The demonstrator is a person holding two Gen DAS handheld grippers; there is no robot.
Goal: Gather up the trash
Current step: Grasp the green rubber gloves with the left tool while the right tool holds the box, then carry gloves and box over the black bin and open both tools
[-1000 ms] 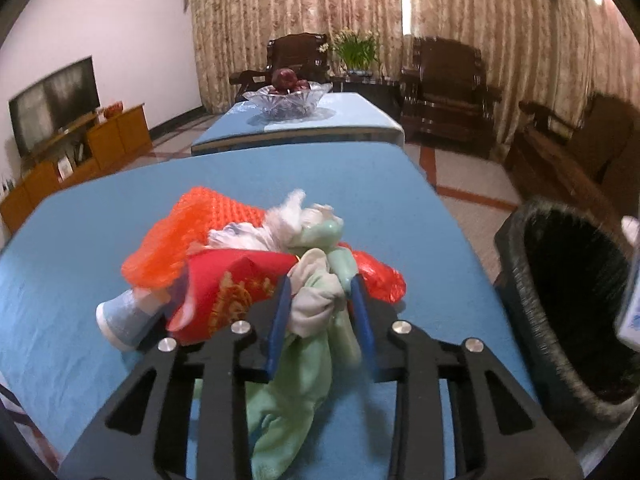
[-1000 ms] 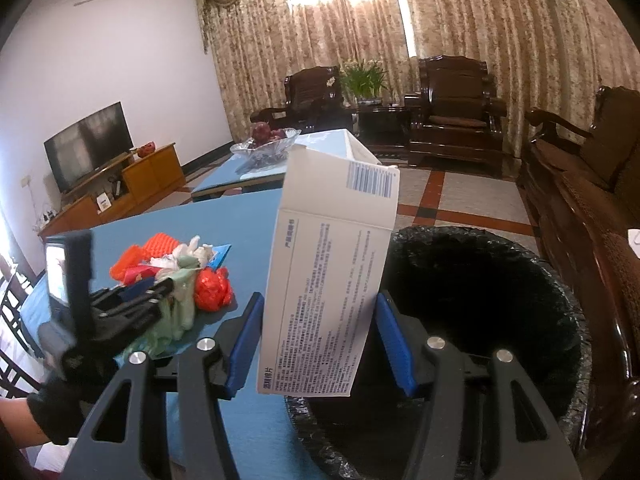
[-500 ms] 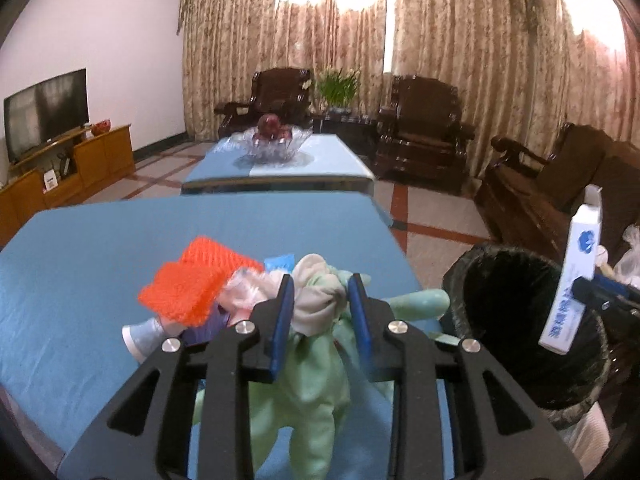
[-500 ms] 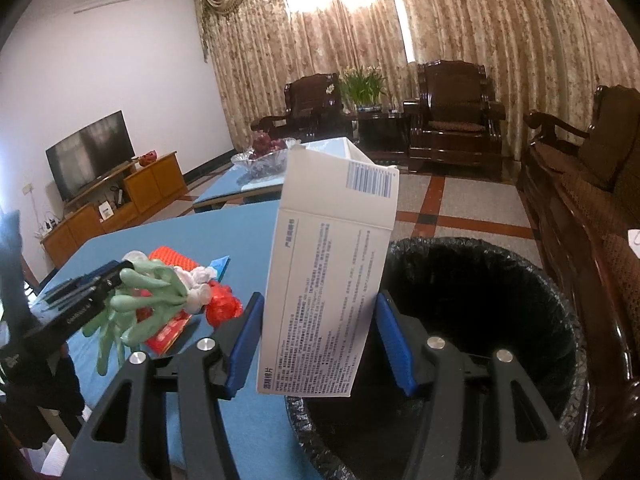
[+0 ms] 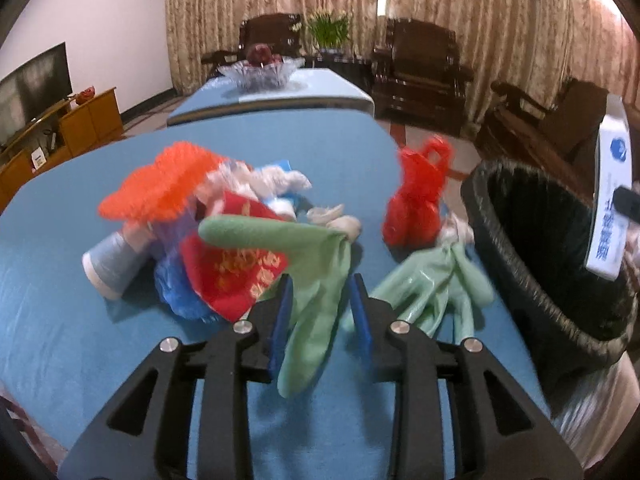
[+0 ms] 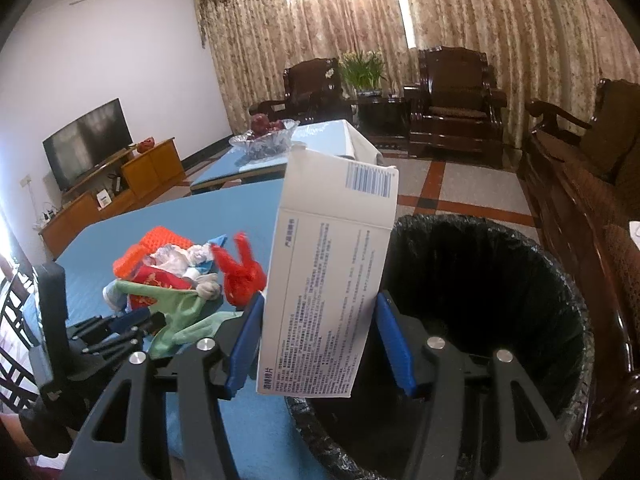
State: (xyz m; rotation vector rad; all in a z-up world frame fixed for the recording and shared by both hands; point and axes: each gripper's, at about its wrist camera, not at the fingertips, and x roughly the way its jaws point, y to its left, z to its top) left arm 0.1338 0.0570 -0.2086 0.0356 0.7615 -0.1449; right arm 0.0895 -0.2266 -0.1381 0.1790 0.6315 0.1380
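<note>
My left gripper (image 5: 320, 296) has a pale green glove (image 5: 316, 276) between its blue pads, low over the blue table (image 5: 72, 320); its jaws are opening and the pads still touch the glove. A second green glove (image 5: 432, 288) lies flat on the table by the black-lined bin (image 5: 532, 216). A red plastic bag (image 5: 416, 208) stands near the table's right edge. My right gripper (image 6: 320, 308) is shut on an upright white box (image 6: 332, 280) at the rim of the bin (image 6: 480, 280).
A trash pile sits mid-table: orange mesh (image 5: 160, 188), red packet (image 5: 232, 272), paper cup (image 5: 108, 264), blue plastic (image 5: 176, 292), crumpled tissue (image 5: 276, 178). Beyond are a second table with a glass fruit bowl (image 5: 260, 72), dark armchairs and a TV.
The left gripper rose from the pile with green gloves, then sank back toward the table. One glove now lies by the bin, and the red bag has shifted right. The right gripper is still.
</note>
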